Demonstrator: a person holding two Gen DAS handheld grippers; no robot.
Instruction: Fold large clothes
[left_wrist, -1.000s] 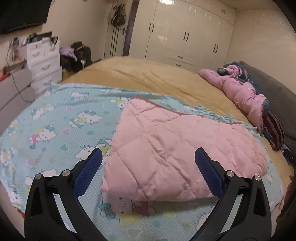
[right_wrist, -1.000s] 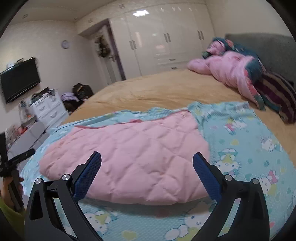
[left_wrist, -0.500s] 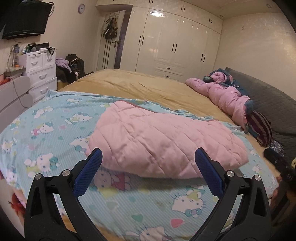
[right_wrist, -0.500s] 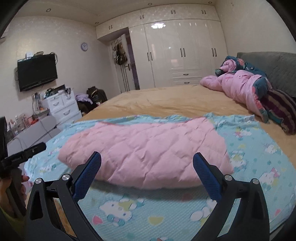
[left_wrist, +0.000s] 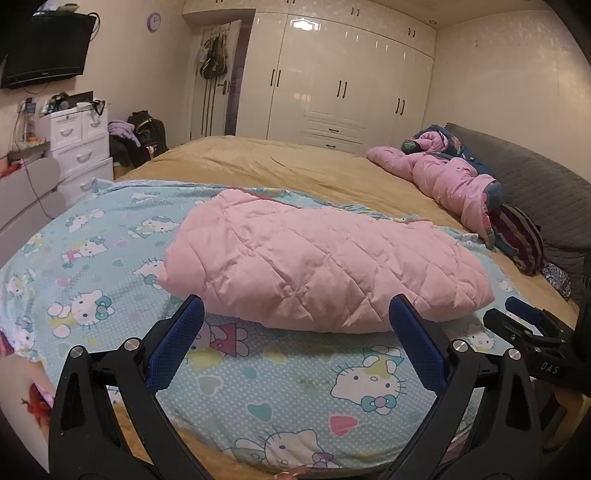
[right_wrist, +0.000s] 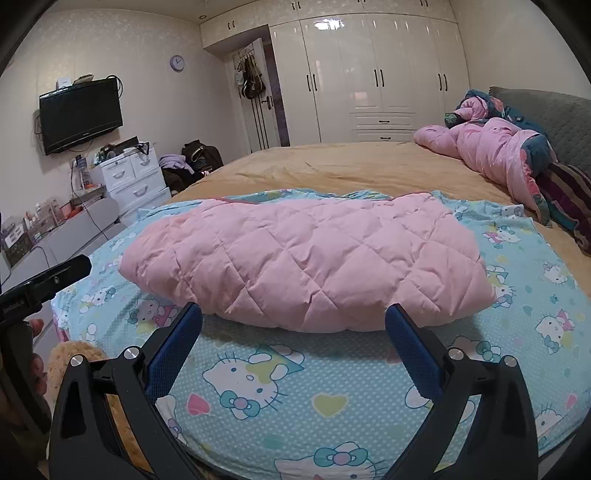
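Note:
A pink quilted garment (left_wrist: 317, 258) (right_wrist: 306, 262) lies folded into a long puffy bundle on a light blue cartoon-cat sheet (left_wrist: 110, 254) (right_wrist: 332, 402) spread over the bed. My left gripper (left_wrist: 295, 332) is open and empty, held back from the bundle's near edge. My right gripper (right_wrist: 293, 332) is also open and empty, just short of the same edge. The right gripper's body (left_wrist: 532, 339) shows at the right of the left wrist view. The left gripper's body (right_wrist: 40, 284) shows at the left of the right wrist view, with a hand on it.
A tan bedcover (left_wrist: 295, 166) stretches behind the sheet. Crumpled pink bedding (left_wrist: 443, 181) and a striped cushion (left_wrist: 517, 236) lie by the grey headboard (left_wrist: 546, 195). White drawers (left_wrist: 81, 144), a wall TV (right_wrist: 81, 114) and white wardrobes (right_wrist: 373, 74) ring the room.
Both grippers have pulled back and lowered from over the bundle toward the near edge of the bed. The pink bundle lies still on the sheet.

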